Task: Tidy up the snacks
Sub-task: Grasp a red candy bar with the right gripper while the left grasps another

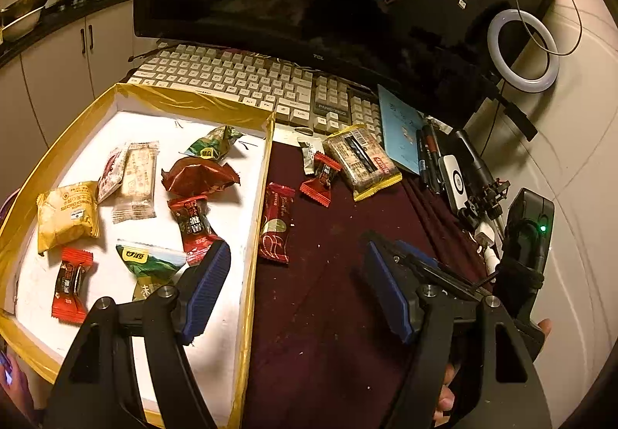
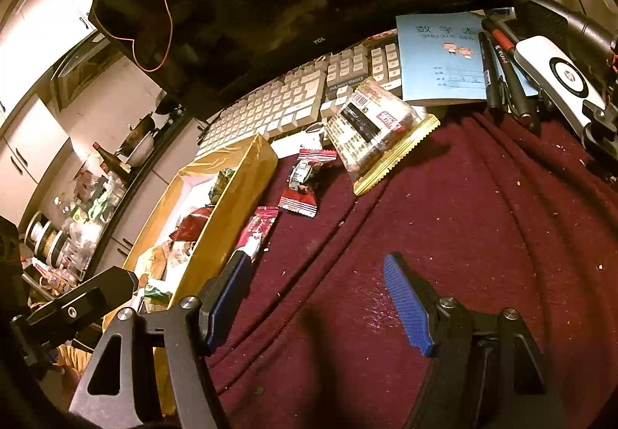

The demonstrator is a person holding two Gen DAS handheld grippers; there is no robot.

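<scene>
A: Mid-sort, by the look of it. Gold-rimmed box (image 1: 201,102) on the left of the bench (image 1: 340,274), already holding most of the snacks; four left outside on the maroon cloth.

B: Next move, likely: fetch one of the four. Closest to the box wall, the long red bar (image 1: 275,222), lying just beside it. Calls for a short reach forward, jaws straddling the bar's narrow width, then a lift over the rim.

A: Left hand-held gripper (image 1: 297,286) spread wide, nothing between the pads, straddling the box's right wall. Right hand-held gripper (image 2: 316,297) likewise wide apart and empty, hovering over bare cloth.

B: Outside the box, largest first: clear pack with yellow crimped edges (image 1: 363,158) near the keyboard (image 1: 239,77); then the long red bar; then the red bow-tie candy (image 1: 322,178) and a small pale wrapper (image 1: 309,153) touching it.

A: Inside, on the white floor: yellow cracker pack (image 1: 67,212), pale biscuit sleeve (image 1: 137,180), crumpled dark-red pouch (image 1: 199,176), two green-and-white sachets (image 1: 150,263), two red candies (image 1: 71,284), plus one pinkish wrapper (image 1: 112,174) tucked against the biscuit sleeve.

B: Risk worth noting: thin foil bar flat on cloth, easy to pinch fabric along with it.
</scene>
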